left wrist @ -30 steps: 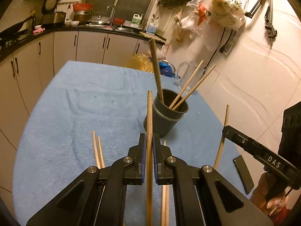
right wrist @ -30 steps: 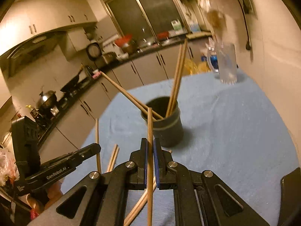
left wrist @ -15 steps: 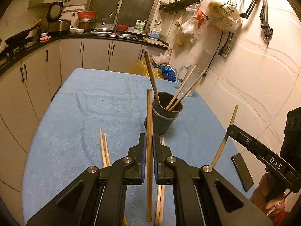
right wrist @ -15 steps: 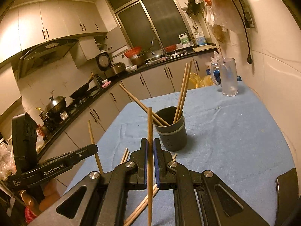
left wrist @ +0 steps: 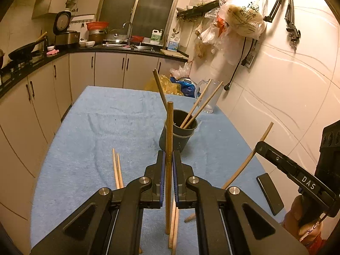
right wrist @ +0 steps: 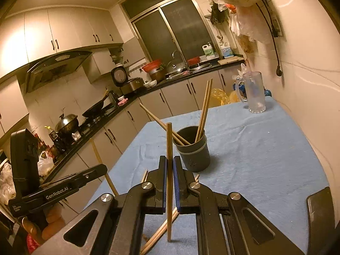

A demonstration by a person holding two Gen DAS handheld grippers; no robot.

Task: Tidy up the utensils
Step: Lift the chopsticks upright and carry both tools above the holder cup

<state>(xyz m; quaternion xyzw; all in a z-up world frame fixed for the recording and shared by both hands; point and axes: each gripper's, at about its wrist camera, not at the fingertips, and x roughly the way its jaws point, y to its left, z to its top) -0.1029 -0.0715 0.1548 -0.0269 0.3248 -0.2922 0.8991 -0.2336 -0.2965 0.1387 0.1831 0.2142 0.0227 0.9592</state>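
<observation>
A dark grey utensil cup (left wrist: 177,137) (right wrist: 194,152) stands on the blue cloth (left wrist: 102,131) with several wooden chopsticks leaning in it. My left gripper (left wrist: 169,161) is shut on one upright chopstick (left wrist: 169,131), held above the cloth just in front of the cup. My right gripper (right wrist: 169,165) is shut on another upright chopstick (right wrist: 169,144), to the left of the cup in its view. Each gripper shows in the other's view, the right gripper (left wrist: 261,146) at right, the left gripper (right wrist: 102,169) at left. Loose chopsticks (left wrist: 116,167) lie on the cloth beneath.
A glass mug (right wrist: 255,92) stands at the table's far right corner by the tiled wall. A black phone (left wrist: 269,193) lies near the right edge. Kitchen cabinets and a counter run along the left and back. Plastic bags (left wrist: 242,14) hang on the wall.
Both grippers have pulled back and risen with their chopsticks; the cup now looks smaller and farther, and more of the table and kitchen shows. Both grips stayed shut.
</observation>
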